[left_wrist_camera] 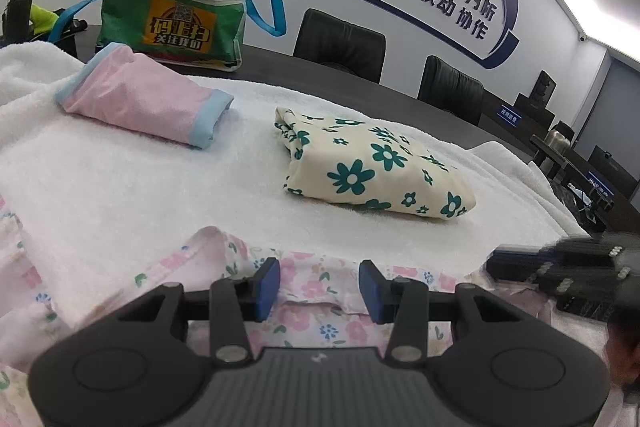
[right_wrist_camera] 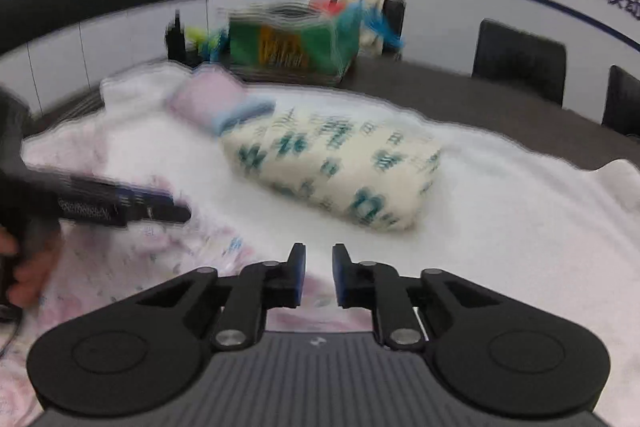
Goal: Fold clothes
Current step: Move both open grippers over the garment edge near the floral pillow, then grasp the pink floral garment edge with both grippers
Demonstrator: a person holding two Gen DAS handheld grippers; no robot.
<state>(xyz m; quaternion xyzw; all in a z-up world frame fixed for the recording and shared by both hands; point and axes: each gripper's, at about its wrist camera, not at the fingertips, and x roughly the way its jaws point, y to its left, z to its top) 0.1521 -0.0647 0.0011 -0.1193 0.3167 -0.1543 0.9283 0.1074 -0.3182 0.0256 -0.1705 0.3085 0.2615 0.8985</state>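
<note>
White terry towel (left_wrist_camera: pixel 168 187) covers the counter. Left wrist view: a folded pink garment with blue trim (left_wrist_camera: pixel 144 99) sits at 10 o'clock and a folded cream one with teal flowers (left_wrist_camera: pixel 372 167) at 1 o'clock, so two look done. The pink floral garment (left_wrist_camera: pixel 312 283) lies loose at 6 o'clock, and the left gripper (left_wrist_camera: pixel 320 285) has wide jaws straddling its edge.

Right wrist view, blurry: the right gripper (right_wrist_camera: pixel 319 275) has jaws narrowly parted and empty. There's bare towel at 3 o'clock, with the counter edge beyond.
</note>
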